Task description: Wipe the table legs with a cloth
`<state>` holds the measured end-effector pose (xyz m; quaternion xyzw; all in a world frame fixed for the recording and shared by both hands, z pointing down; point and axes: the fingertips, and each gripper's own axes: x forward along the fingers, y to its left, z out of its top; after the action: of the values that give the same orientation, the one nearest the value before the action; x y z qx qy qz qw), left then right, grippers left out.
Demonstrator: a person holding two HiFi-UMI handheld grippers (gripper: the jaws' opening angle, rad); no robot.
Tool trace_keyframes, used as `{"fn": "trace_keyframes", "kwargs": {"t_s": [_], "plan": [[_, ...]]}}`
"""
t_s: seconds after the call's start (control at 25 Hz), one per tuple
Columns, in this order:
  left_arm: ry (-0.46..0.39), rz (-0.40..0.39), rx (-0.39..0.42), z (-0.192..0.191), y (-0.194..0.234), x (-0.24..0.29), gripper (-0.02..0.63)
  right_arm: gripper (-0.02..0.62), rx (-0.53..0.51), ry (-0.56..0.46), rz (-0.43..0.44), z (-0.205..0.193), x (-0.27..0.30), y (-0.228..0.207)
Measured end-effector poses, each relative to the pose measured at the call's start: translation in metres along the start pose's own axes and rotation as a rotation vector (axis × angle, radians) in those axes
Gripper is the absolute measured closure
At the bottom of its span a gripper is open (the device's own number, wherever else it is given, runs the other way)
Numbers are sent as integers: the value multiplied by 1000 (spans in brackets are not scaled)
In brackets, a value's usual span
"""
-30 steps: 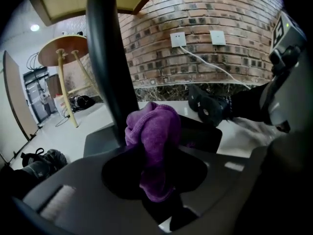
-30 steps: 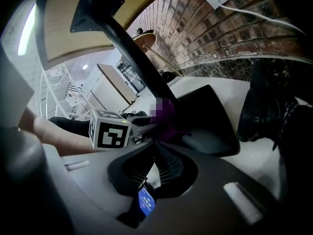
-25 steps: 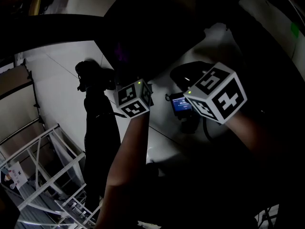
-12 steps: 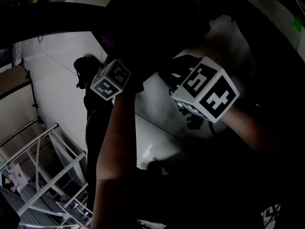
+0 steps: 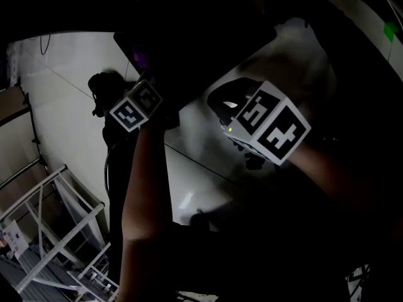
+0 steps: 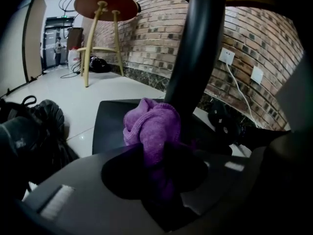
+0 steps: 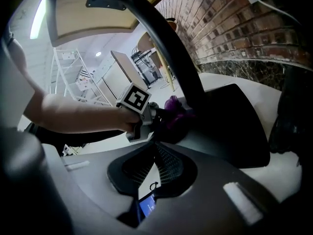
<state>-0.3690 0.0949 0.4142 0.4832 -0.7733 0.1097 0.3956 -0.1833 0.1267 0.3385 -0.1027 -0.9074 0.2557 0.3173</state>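
Pressing the purple cloth [image 6: 151, 131] against the black leg [image 6: 195, 58], the left gripper [image 6: 161, 160] was clamped on the cloth's lower folds, just above the dark base [image 6: 110, 124]. The right gripper [image 7: 155, 155] hung nearby, jaw tips together on nothing. Judged risk: a sideways push could roll the wad off the curved leg or pull it from the jaws, so that bare jaw scraped the finish. The cloth looked plush and crumpled into a thick bunch, touching the leg's left side.
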Motion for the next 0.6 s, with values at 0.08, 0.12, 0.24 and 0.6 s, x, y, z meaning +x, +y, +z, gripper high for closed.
{"fn": "trace_keyframes", "kwargs": {"t_s": [0.08, 0.12, 0.24, 0.6], "plan": [[22, 43, -50, -22, 18, -10, 480, 592, -7, -6, 9, 3, 2, 4], [30, 64, -72, -33, 27, -16, 480, 592, -8, -9, 10, 4, 3, 5], [29, 94, -96, -54, 42, -27, 482, 592, 5, -14, 5, 5, 5, 5], [29, 58, -138, -82, 31, -48, 483, 593, -37, 34, 10, -8, 11, 14]]}}
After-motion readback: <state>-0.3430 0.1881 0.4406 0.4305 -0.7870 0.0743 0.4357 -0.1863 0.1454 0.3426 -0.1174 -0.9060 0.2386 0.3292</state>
